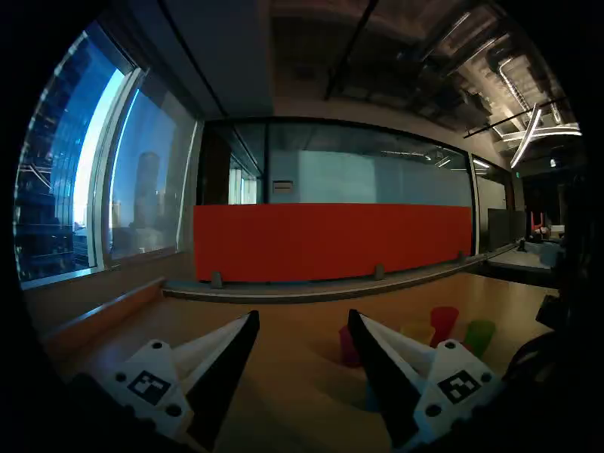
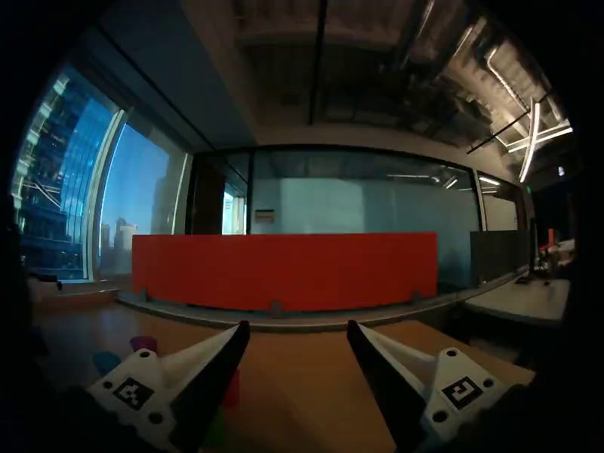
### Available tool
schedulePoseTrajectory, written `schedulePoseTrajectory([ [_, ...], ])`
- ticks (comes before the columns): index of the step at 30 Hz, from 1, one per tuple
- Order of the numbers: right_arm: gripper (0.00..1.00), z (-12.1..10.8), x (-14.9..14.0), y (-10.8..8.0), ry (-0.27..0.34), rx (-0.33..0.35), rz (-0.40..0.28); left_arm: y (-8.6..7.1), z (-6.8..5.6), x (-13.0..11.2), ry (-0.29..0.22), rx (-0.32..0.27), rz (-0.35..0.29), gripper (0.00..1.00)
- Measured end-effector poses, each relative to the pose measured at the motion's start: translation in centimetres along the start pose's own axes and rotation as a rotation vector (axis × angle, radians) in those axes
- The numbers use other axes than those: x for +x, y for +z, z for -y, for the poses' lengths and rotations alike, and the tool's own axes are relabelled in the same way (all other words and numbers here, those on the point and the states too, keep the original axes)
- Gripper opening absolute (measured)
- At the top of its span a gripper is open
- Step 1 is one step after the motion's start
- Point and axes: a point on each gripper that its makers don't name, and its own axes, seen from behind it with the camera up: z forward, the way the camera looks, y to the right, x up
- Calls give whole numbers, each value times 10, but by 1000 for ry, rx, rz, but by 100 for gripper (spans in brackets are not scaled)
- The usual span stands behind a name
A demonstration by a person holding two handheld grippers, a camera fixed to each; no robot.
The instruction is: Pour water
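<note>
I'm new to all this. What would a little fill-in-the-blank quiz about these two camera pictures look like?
1. The left gripper has its fingers ___, gripping nothing.
2. Between the yellow cup and the green cup stands a ___ cup.
3. The cups stand on a ___ table.
Missing words: open; red; wooden.

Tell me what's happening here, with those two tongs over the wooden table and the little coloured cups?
A person holds a pair of tongs in each hand above a wooden table, apparently getting ready to pour water. The left tongs and the right tongs both stand open and grip nothing. Small cups sit on the table ahead, among them a red cup, a green cup and a purple cup. Pouring has not yet begun.
</note>
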Motion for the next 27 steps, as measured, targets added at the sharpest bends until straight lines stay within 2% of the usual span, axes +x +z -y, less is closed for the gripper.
schedulePoseTrajectory([
  [6,100,6,-9,2,0,6,13,2,-1,-4,2,7,3,87],
  [17,100,9,-23,0,-8,0,22,4,3,-29,4,46,13,87],
  [27,100,9,-30,-6,9,-1,34,4,6,-52,39,80,20,87],
])
